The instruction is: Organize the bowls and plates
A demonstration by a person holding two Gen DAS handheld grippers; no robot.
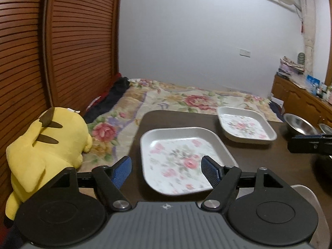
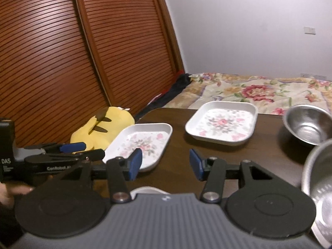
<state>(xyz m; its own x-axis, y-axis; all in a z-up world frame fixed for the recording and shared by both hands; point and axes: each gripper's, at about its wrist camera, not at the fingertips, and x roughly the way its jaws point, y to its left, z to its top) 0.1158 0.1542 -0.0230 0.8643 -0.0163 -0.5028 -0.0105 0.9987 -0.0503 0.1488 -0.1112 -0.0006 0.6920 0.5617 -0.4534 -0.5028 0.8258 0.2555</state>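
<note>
Two square white plates with pink flower prints lie on a dark brown table. The near plate sits at the table's left side, and the far plate lies beyond it to the right. A steel bowl stands at the far right. A second steel bowl looms close at the right edge. My left gripper hovers open over the near plate's front part, holding nothing. My right gripper is open and empty above bare table between the plates.
A yellow plush toy lies left of the table on a bed with a floral blanket. Brown louvred doors stand at the left. A wooden cabinet with clutter on top is at the far right.
</note>
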